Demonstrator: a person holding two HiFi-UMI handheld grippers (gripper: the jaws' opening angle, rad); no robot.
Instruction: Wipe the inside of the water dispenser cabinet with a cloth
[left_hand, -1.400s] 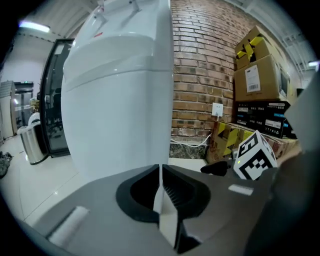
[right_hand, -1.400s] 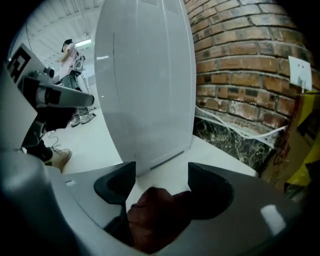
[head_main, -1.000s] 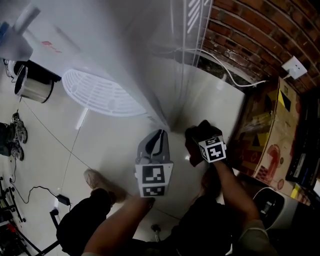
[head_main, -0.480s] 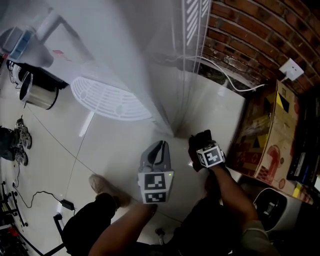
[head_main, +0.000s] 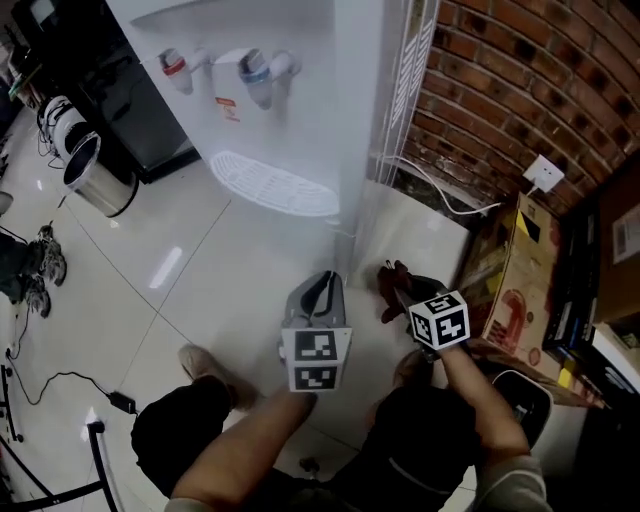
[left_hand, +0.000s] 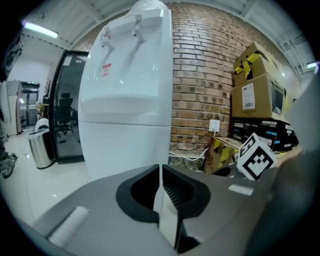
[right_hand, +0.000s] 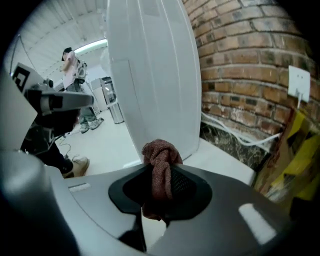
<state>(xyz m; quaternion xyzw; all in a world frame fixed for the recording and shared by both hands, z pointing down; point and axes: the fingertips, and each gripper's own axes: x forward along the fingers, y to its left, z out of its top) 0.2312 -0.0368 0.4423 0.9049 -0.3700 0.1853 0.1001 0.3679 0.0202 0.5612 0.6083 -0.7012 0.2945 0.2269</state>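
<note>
The white water dispenser stands against the brick wall, taps and round drip tray facing me. In the left gripper view its lower front panel looks closed. My right gripper hangs in front of the dispenser's right corner. Its jaws have just been closing and are shut on a reddish-brown cloth, which bunches above the pads. That cloth also shows in the head view. My left gripper is beside it on the left, shut with nothing held.
Cardboard boxes crowd the floor at the right, under a wall socket with a white cable. A steel bin stands at the left. The person's shoe and a black floor cable are below.
Both grippers have risen off the floor. The right one has closed on the cloth and lifted it. The head view has swung up, bringing the dispenser's taps into sight.
</note>
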